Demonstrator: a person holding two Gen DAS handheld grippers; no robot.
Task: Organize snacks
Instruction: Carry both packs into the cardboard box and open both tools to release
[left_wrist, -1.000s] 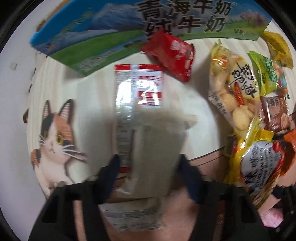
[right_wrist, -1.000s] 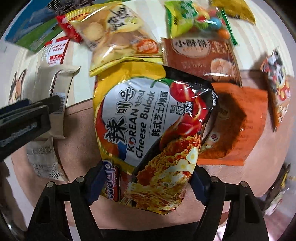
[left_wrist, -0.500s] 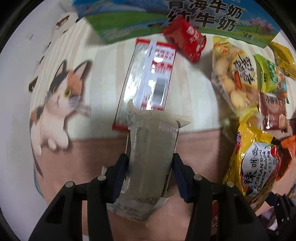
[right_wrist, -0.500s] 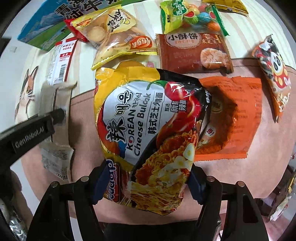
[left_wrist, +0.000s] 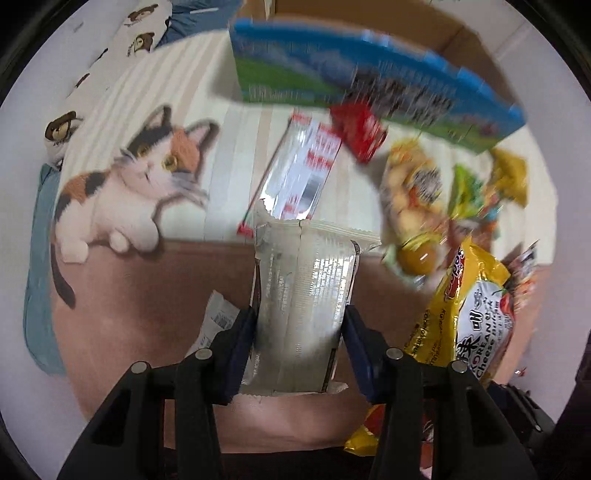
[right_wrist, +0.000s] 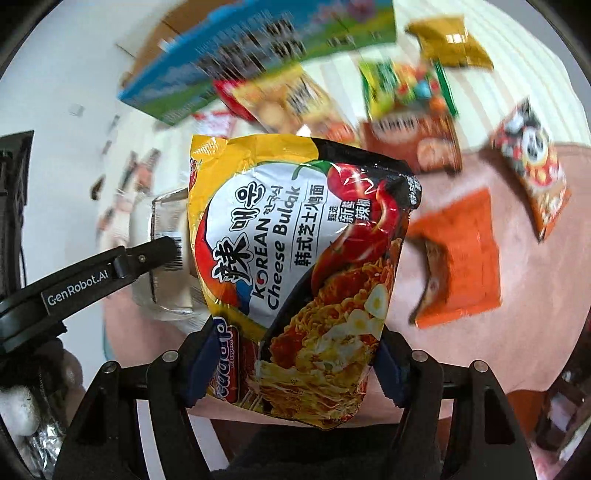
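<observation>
My left gripper (left_wrist: 299, 332) is shut on a silver-grey snack packet (left_wrist: 304, 291) and holds it lifted above the brown surface. My right gripper (right_wrist: 291, 358) is shut on a yellow Korean Cheese Buldak noodle bag (right_wrist: 295, 258), also lifted; the bag also shows in the left wrist view (left_wrist: 476, 314). The left gripper's arm (right_wrist: 92, 280) with the silver packet (right_wrist: 166, 221) shows left of the noodle bag in the right wrist view.
A blue-green milk carton box (left_wrist: 369, 77) lies at the back. A red-white packet (left_wrist: 299, 173), a red packet (left_wrist: 360, 133), a yellow biscuit bag (left_wrist: 413, 188) and an orange packet (right_wrist: 461, 258) lie loose. A cat print (left_wrist: 129, 188) is at left.
Both grippers have risen and pulled back with their packets; the surface and the box look farther away and blurred. The silver packet is now off the surface.
</observation>
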